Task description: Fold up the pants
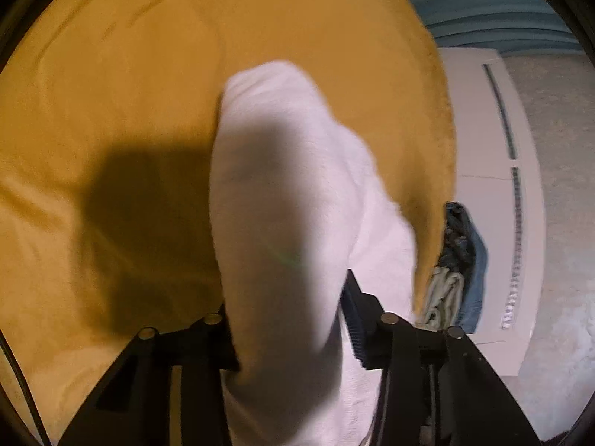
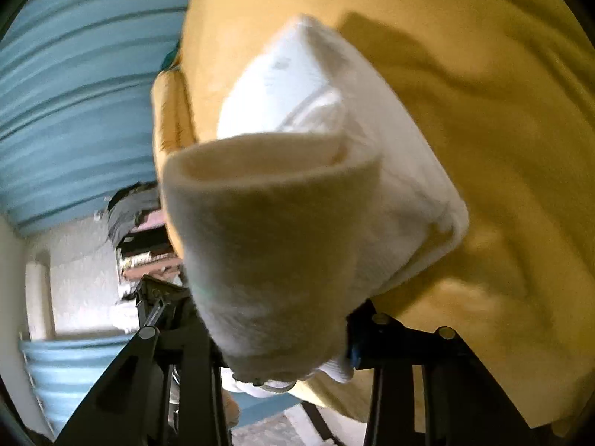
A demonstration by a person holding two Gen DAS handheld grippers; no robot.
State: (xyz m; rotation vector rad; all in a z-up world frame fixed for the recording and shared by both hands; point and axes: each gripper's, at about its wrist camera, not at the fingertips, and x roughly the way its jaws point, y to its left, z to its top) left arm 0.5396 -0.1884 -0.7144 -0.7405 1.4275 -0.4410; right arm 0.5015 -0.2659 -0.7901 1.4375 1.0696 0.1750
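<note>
Pants (image 1: 282,186) on the bedspread (image 1: 111,93), a clothes pile (image 1: 457,260) beside its right edge

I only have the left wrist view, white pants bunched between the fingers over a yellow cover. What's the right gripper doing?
Observer: The right gripper is clamped on the white pants too, on a folded cream-looking edge.
Operator: Anything beside the bed on that side?
Observer: A stack of folded clothes stands past the yellow cover.
Operator: And behind that?
Observer: A blue pleated curtain hangs behind the stack.
</note>
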